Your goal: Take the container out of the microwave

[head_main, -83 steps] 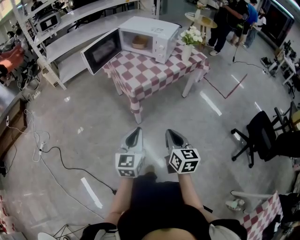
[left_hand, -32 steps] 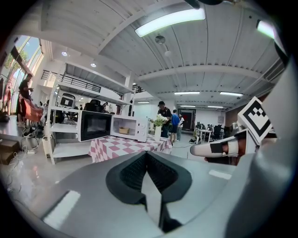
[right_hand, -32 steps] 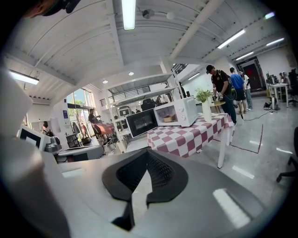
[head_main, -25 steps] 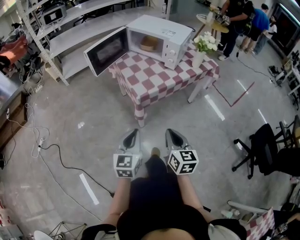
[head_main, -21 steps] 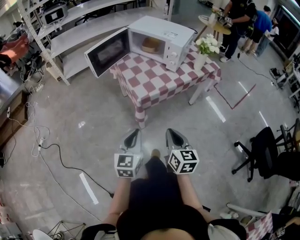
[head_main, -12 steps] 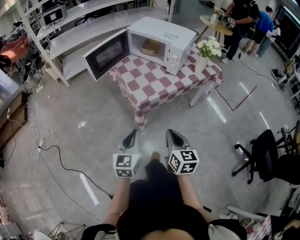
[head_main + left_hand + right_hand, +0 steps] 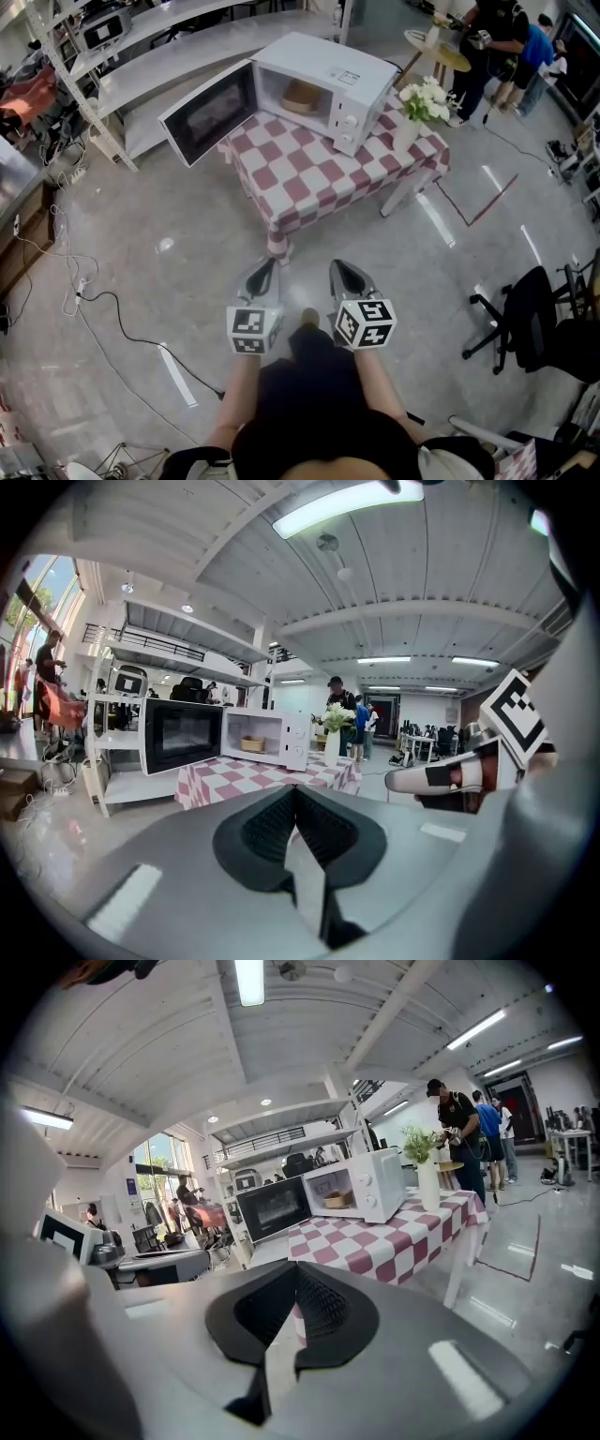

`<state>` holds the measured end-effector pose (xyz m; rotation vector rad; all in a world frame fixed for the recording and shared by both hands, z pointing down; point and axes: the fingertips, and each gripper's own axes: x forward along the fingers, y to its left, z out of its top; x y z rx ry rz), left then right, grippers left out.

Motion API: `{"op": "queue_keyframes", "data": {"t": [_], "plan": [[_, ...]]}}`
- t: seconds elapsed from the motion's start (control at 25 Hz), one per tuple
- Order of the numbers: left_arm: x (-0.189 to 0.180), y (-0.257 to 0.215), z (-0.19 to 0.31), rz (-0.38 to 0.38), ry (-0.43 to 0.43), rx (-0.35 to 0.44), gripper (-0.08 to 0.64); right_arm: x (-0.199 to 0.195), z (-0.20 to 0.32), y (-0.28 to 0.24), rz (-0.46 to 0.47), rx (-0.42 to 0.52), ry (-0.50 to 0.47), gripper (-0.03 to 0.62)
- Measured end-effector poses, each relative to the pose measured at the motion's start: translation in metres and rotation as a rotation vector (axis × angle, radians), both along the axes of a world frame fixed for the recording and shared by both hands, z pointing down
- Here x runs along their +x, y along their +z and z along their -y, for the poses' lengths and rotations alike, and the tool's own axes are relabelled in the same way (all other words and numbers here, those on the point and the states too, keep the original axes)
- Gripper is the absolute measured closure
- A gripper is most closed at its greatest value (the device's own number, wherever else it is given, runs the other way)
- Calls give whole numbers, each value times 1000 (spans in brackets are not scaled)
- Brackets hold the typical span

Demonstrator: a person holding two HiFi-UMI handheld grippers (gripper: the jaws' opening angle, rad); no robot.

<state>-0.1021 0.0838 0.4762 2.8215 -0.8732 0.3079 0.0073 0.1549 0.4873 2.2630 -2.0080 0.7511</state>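
A white microwave (image 7: 330, 73) stands on a table with a red-and-white checked cloth (image 7: 328, 173), its door (image 7: 204, 112) swung open to the left. Inside sits a tan container (image 7: 300, 95), also visible in the left gripper view (image 7: 251, 744) and the right gripper view (image 7: 333, 1201). My left gripper (image 7: 262, 276) and right gripper (image 7: 349, 275) are held side by side over the floor, well short of the table. Both are shut with nothing between the jaws.
A white vase of flowers (image 7: 412, 111) stands on the table's right corner. Grey shelving (image 7: 141, 56) runs behind the table. People (image 7: 497, 37) stand at the far right. A black office chair (image 7: 525, 319) is on the right, cables (image 7: 94, 309) on the left floor.
The table and microwave have drawn slightly closer and shifted right in the head view as I walk toward them. Both grippers stay shut and held as before.
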Motion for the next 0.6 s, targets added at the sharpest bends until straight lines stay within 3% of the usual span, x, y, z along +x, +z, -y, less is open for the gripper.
{"op": "queue_keyframes", "data": {"t": [0.6], "plan": [[39, 6, 51, 14, -23, 3, 551, 40, 49, 10, 44, 6, -13, 592]]}}
